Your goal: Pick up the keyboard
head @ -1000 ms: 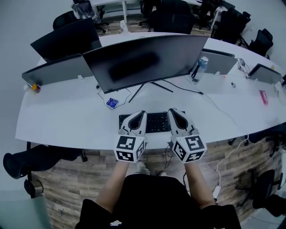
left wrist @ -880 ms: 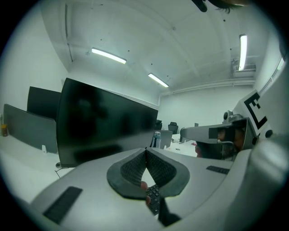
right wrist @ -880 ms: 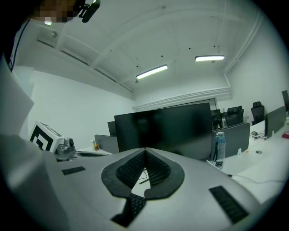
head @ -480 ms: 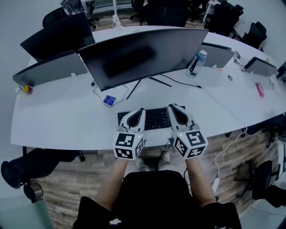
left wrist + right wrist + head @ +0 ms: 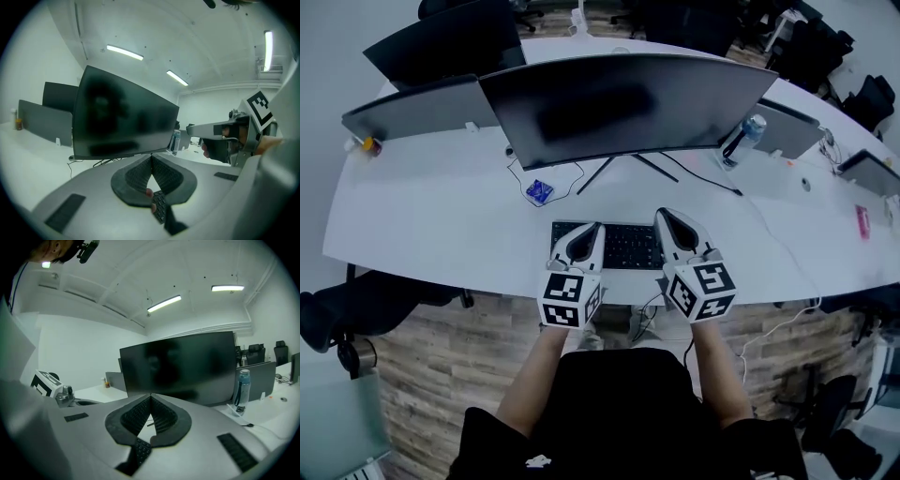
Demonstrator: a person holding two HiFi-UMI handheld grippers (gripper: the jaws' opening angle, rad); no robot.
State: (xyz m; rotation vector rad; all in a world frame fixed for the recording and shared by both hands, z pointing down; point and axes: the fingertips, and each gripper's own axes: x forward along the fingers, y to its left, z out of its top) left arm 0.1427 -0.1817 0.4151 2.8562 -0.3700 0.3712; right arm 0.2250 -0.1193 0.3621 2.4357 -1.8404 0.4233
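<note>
Lying: keyboard (image 5: 628, 246) | ends beneath left tool (image 5: 598, 228), right tool (image 5: 662, 214)

Closed tool (image 5: 151, 397), apparently empty, above keyboard (image 5: 140, 451); monitor (image 5: 183, 366) beyond.

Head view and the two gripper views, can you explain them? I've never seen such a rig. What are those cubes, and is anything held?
No robot here: a person holds a two-jaw tool in each hand. The head view looks down from a camera on the person's head. The left gripper and right gripper each carry a marker cube, part of the tool. The other two pictures come from cameras riding on each gripper, looking along its jaws. On the white desk are a black keyboard, a large monitor and a water bottle. Both grippers are at the keyboard's ends, jaws closed together, holding nothing.
</note>
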